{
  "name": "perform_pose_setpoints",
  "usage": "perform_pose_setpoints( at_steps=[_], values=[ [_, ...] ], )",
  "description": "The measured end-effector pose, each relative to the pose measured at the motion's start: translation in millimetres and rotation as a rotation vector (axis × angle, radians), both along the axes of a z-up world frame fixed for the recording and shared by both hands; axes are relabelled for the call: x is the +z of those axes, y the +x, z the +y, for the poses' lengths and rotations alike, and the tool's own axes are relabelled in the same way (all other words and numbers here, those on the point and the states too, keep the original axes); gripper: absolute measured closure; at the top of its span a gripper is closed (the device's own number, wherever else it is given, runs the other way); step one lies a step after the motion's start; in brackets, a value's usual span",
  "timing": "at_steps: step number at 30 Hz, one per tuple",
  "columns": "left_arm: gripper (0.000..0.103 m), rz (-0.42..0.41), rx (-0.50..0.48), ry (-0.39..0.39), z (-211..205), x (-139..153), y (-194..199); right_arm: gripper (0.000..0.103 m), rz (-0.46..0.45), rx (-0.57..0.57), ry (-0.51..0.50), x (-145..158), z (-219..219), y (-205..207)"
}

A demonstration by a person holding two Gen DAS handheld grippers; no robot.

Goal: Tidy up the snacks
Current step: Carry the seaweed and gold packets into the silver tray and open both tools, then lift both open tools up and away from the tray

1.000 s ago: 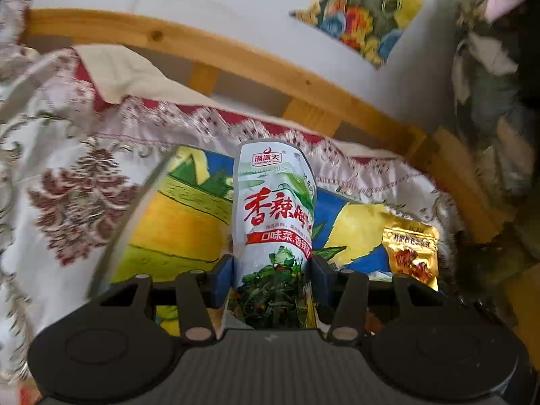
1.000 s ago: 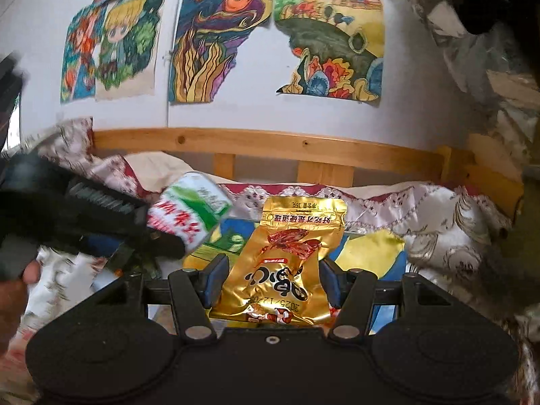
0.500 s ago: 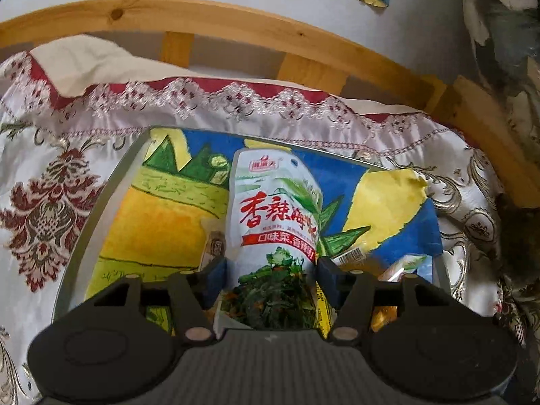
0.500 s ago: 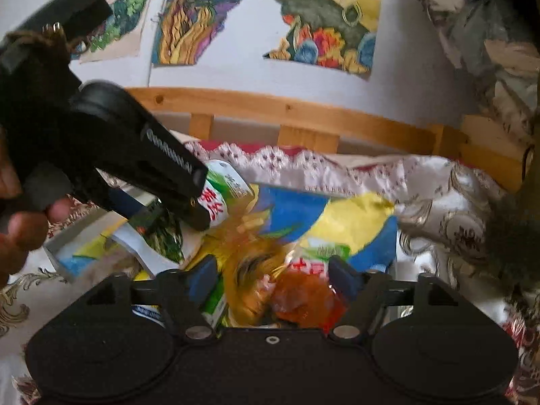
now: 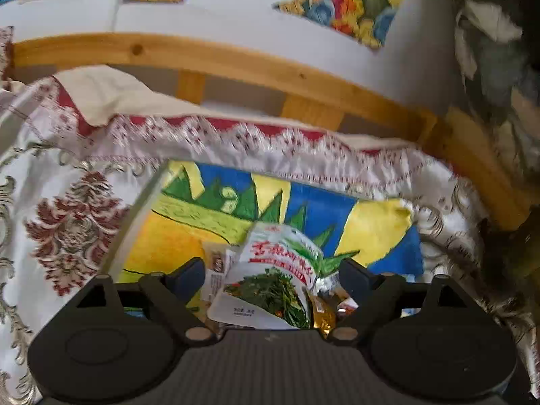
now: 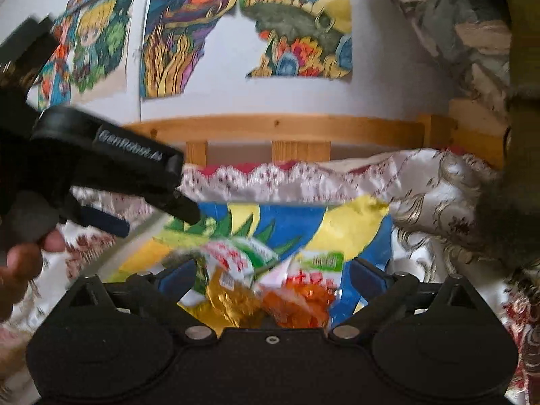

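Note:
A box (image 5: 135, 216) lined with a bright blue, yellow and green picture lies on the bed cloth. Inside it a white and green seaweed snack packet (image 5: 273, 270) lies tilted and loose between the fingers of my left gripper (image 5: 271, 278), whose jaws are opening, the pads clear of it. In the right wrist view a gold packet (image 6: 233, 300) and an orange packet (image 6: 300, 300) lie in the box (image 6: 364, 222) between the fingers of my right gripper (image 6: 271, 280), also opening and touching neither. The left gripper (image 6: 152, 219) hangs over the box's left side, held by a hand (image 6: 20, 263).
A white satin cloth (image 5: 67, 236) with red and gold patterns covers the bed around the box. A wooden rail (image 5: 236, 64) runs behind it, with drawings (image 6: 189, 33) on the wall above. Crumpled fabric (image 5: 489, 50) is piled at the right.
Both grippers have gone from shut on a packet to open. The seaweed packet has dropped tilted into the box, and the gold packet has fallen beside the orange one.

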State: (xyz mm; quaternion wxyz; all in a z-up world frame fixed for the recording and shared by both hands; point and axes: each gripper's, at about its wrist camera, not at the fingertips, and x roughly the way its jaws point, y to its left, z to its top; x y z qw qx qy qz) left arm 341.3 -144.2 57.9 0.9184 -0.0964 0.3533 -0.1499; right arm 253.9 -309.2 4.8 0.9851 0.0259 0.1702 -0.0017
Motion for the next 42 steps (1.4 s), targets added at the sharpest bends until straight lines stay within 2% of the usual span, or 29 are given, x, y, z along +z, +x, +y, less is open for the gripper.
perform_pose_setpoints(
  at_steps=[8,12,16,21,29,42],
  values=[
    [0.001,-0.147,0.081,-0.023,32.4,48.5,-56.2,0.001,-0.098,-0.007,0.081,62.0,2.0,-42.5],
    [0.001,-0.174,0.133,-0.077,53.5,64.1,-94.7,0.001,-0.141,0.005,0.106,88.7,8.2,-75.4],
    [0.001,-0.209,0.164,-0.112,73.1,70.4,-134.0,0.001,-0.17,0.014,0.107,102.1,20.6,-114.7],
    [0.0,-0.24,0.179,-0.098,95.1,68.9,-180.1,0.001,-0.174,0.008,0.111,108.4,36.3,-154.3],
    [0.0,-0.245,0.191,-0.072,122.8,53.4,-240.6,0.001,-0.167,0.019,0.076,104.8,60.9,-211.0],
    [0.0,-0.223,0.196,0.031,150.2,5.3,-289.0,0.001,-0.065,-0.002,0.005,63.7,86.0,-249.2]
  ],
)
